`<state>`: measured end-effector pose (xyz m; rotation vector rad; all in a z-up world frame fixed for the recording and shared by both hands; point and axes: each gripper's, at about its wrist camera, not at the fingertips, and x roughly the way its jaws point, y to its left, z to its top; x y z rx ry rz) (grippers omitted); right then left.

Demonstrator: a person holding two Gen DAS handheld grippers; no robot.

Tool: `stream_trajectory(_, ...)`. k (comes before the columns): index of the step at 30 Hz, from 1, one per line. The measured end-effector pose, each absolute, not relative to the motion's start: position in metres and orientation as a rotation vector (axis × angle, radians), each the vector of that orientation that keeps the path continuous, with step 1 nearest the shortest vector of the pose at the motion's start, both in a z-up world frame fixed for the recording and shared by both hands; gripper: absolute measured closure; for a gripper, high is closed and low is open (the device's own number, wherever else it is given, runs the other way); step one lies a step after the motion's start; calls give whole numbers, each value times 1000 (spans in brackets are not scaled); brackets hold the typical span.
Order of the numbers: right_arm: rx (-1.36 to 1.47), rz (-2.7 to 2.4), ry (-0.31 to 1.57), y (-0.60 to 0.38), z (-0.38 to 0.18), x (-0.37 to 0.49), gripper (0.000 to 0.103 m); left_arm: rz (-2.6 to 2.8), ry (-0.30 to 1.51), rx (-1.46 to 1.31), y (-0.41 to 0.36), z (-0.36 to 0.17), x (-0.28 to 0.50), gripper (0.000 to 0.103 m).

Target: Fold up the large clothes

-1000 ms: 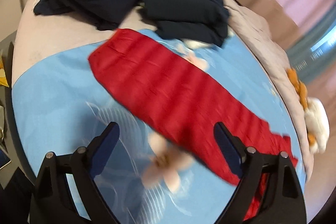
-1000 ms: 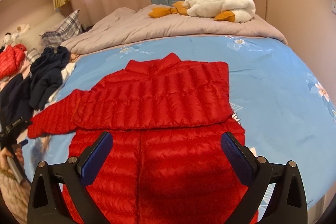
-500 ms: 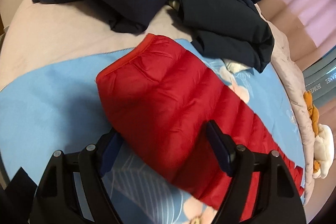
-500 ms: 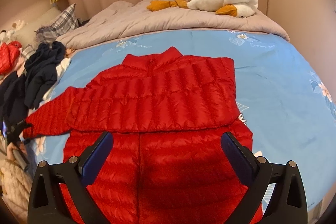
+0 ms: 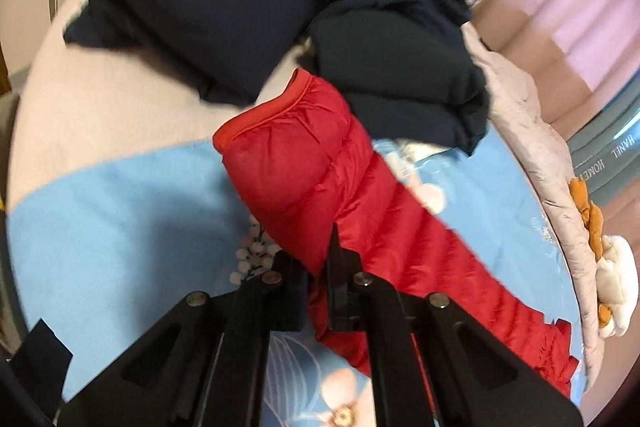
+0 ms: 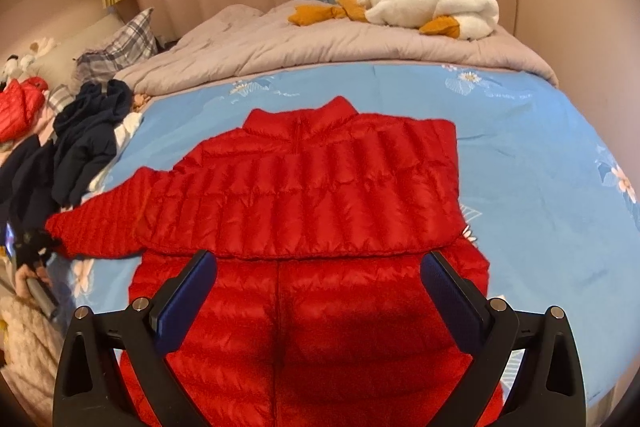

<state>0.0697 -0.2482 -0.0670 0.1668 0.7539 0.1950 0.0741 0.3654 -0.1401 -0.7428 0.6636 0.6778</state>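
Note:
A red down jacket (image 6: pixel 320 187) lies face up on the blue floral sheet (image 6: pixel 520 167). One sleeve is folded across its chest, and the other sleeve (image 5: pixel 320 167) stretches out to the left. My left gripper (image 5: pixel 318 267) is shut on that outstretched sleeve a little behind the cuff, with red fabric pinched between the black fingers. In the right wrist view the left gripper (image 6: pixel 32 245) shows at the sleeve's end, with a hand below it. My right gripper (image 6: pixel 318 263) hangs open above the jacket's lower half, holding nothing.
A heap of dark navy clothes (image 5: pixel 240 7) lies just past the cuff at the sheet's left side. A grey duvet (image 6: pixel 320 39) and a white plush goose (image 6: pixel 432 7) lie across the far end. Another red garment (image 6: pixel 20 103) sits far left.
My left gripper has come in over the sleeve near the cuff and closed on it. The right gripper has stayed open over the jacket's lower half.

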Motion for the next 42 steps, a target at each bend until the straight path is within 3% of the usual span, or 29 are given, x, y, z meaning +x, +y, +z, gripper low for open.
stream_trajectory(17,238,210,693,-270,-57,49,1,546,567,-528,281,-45,71,98)
stream_trajectory(42,320,165,650,-301,-57,30,1,230,541,-333,152,6,99,98)
